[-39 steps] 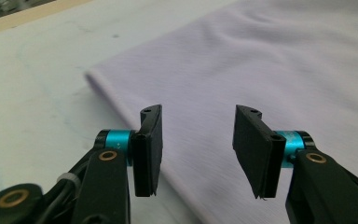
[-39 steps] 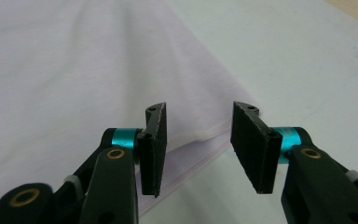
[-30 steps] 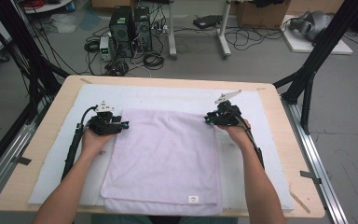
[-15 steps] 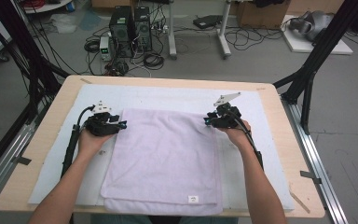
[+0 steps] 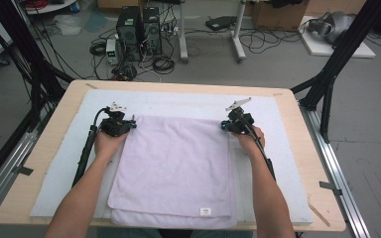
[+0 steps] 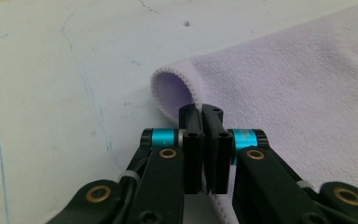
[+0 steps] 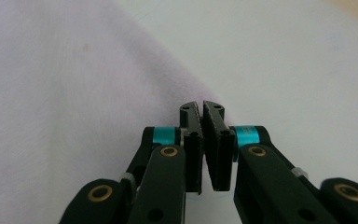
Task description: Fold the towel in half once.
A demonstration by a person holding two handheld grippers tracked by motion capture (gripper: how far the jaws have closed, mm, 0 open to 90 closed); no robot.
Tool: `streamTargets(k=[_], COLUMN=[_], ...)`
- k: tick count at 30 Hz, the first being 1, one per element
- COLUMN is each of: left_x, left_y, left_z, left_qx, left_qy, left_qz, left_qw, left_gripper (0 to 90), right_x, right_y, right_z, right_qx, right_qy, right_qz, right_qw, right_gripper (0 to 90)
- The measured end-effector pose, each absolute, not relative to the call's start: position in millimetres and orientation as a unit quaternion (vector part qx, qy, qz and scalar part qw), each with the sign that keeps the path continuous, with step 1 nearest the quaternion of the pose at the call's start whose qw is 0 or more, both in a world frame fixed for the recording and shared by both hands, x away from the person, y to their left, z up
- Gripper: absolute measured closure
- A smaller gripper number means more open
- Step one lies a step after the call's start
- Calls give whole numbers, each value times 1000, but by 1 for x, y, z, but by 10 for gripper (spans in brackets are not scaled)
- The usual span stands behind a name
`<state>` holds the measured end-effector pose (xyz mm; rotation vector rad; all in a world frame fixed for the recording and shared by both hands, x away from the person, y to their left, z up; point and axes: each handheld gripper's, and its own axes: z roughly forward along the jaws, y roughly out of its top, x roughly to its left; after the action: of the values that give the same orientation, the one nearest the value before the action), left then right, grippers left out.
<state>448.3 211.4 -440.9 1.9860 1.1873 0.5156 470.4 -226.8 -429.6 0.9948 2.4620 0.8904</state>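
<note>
Left claw (image 6: 201, 109) and right claw (image 7: 201, 105) clamped on lilac towel (image 5: 176, 168) corners

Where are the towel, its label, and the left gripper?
towel (image 5: 173, 163): high view, middle of the top layer.
label (image 5: 205, 211): high view, white tag near its front edge.
left gripper (image 6: 201, 112): left gripper view, between its fingers' tips.

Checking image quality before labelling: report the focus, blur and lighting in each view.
High view: even, soft light, all fairly sharp, faint shadows beside the lilac towel. Left gripper view: jaws and towel corner crisp, towel weave readable. Right gripper view: the right gripper is sharp, the towel behind it soft and washed out.
</note>
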Motion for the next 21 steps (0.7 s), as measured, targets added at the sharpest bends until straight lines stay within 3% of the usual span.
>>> streamTargets(k=[9, 10, 11, 12, 13, 17, 21], left_x=[467, 468, 469, 470, 471, 463, 445], left_y=[202, 203, 202, 201, 205, 217, 226], left_z=[-362, -353, -348, -347, -349, -367, -383], left_qx=[735, 735, 731, 728, 732, 746, 762], left_qy=[439, 433, 431, 439, 445, 448, 434], left_qz=[288, 294, 304, 313, 303, 278, 258], left_qw=[428, 431, 433, 424, 417, 407, 407], left_gripper=[875, 869, 835, 676, 565, 533, 517], right_x=[488, 493, 497, 502, 506, 504, 483], right_y=[-237, -238, -238, -241, -244, -246, -241], right_z=[-330, -320, -312, -308, -308, -334, -357], right_qx=[348, 344, 347, 362, 376, 380, 354], right_qy=[825, 826, 822, 813, 807, 824, 846], right_qz=[350, 346, 347, 357, 366, 354, 351], right_qw=[274, 283, 288, 283, 272, 225, 187], right_gripper=[867, 847, 744, 644, 600, 516, 494])
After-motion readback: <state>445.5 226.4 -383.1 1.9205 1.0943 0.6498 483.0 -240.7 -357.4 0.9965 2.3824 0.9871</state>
